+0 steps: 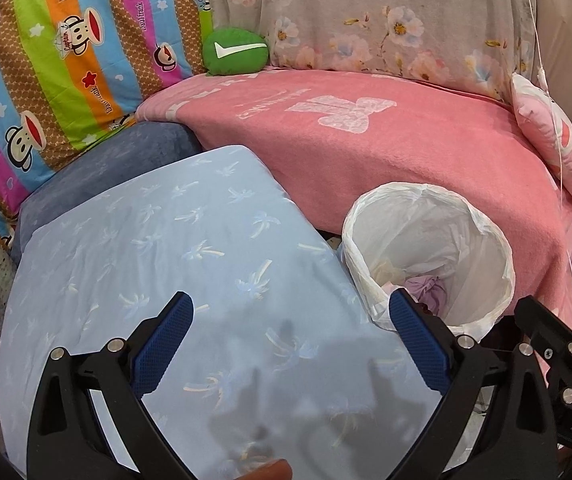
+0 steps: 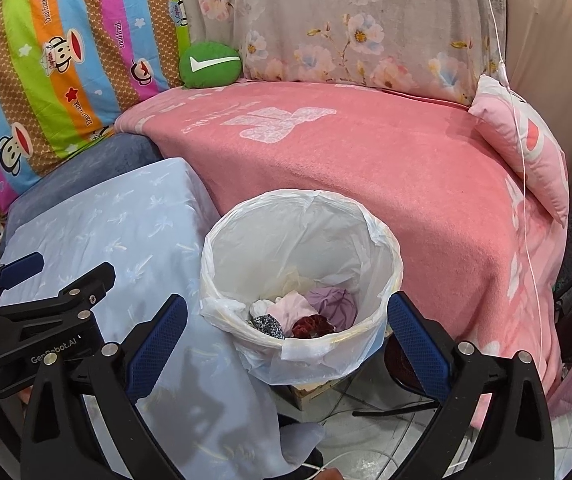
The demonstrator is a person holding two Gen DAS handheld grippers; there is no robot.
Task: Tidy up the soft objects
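A bin lined with a white plastic bag [image 2: 302,264] [image 1: 430,256] stands beside the bed and holds several crumpled soft pieces [image 2: 306,314], pink, purple, dark red and patterned. My right gripper [image 2: 286,320] hangs open above the bin's near rim with nothing between its blue pads. Over the light-blue pillow [image 1: 165,264] [image 2: 105,220], my left gripper [image 1: 292,316] also stands open and empty. The left gripper's black body [image 2: 37,312] shows at the left edge of the right wrist view. A green round cushion [image 1: 234,51] [image 2: 209,65] lies at the back of the bed.
A pink blanket [image 1: 386,152] covers the bed, with a pink pillow [image 2: 526,148] at its right. A striped monkey-print quilt [image 1: 65,60] and a floral cushion [image 1: 386,12] stand behind. A dark-blue pillow [image 1: 125,160] lies under the light-blue one. Cables [image 2: 386,412] cross the floor below the bin.
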